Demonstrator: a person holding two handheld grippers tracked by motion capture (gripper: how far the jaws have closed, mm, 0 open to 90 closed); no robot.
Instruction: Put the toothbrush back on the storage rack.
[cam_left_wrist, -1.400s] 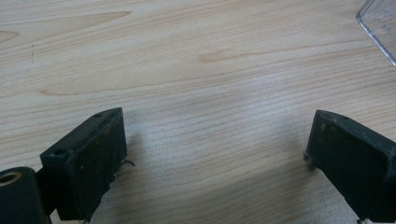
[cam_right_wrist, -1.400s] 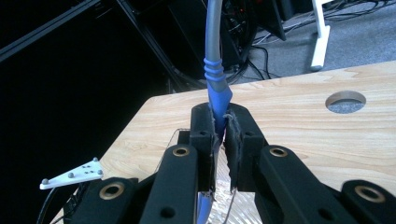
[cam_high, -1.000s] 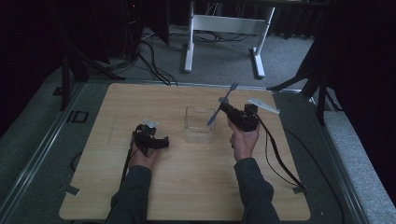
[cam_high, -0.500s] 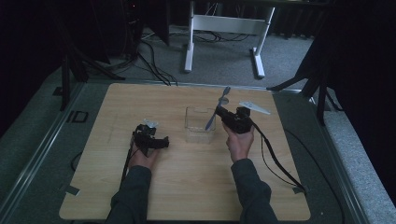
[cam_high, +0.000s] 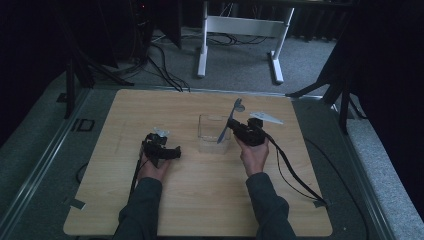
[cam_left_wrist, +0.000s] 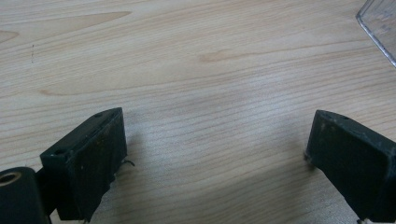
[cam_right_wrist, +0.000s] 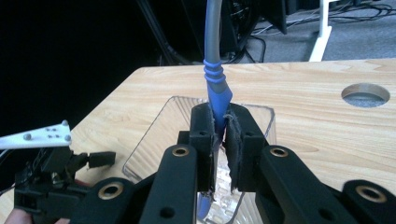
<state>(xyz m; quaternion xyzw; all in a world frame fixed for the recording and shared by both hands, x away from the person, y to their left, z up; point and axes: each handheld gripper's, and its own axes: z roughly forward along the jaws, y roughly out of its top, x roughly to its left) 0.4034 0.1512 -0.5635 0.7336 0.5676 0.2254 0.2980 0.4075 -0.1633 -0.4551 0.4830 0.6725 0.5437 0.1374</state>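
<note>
A blue-handled metal spoon stands clamped in the right gripper, directly over the clear plastic box near the wooden table's middle. Not yet dropped in, apparently. The left gripper rests wide and empty toward the left edge.

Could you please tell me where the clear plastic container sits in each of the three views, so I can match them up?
High view: the clear plastic container stands mid-table, just left of the right hand-held gripper.
Left gripper view: one clear corner at the upper right edge.
Right gripper view: directly behind and below the jaws, rim at centre.
Shared landmark: the wooden table, on which the container rests.
</note>
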